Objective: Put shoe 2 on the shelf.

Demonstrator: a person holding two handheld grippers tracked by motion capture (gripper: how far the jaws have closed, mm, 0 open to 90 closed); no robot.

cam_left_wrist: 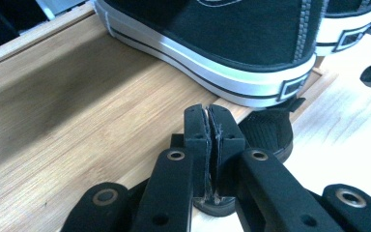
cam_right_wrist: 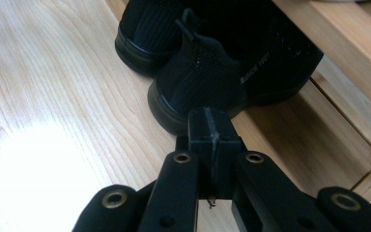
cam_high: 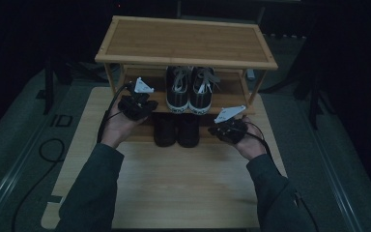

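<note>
While the high view is dim, it shows a wooden shoe rack (cam_high: 183, 43) in the upper middle of the frame, standing on a pale table (cam_high: 174, 188). On the rack's middle shelf (cam_high: 232, 89), just above centre, sits a pair of black canvas sneakers (cam_high: 190, 89) with white soles, heels toward the person. Below them, at the centre of the frame, a pair of all-black shoes (cam_high: 176, 129) stands on the lowest level, heels out.

Left of centre, the left gripper (cam_high: 142, 102) hangs beside the sneakers at the front edge of the middle shelf. Its own view has the jaws pressed together at lower centre with nothing between them, a sneaker heel filling the upper right and a black shoe's heel (cam_left_wrist: 270, 130) just behind the jaw tips.

Right of centre, the right gripper (cam_high: 224, 129) sits just beside the black shoes. In its own view the jaws are likewise closed on nothing, with the nearer black shoe (cam_right_wrist: 207, 82) just beyond the tips; whether they touch it I cannot tell.
</note>
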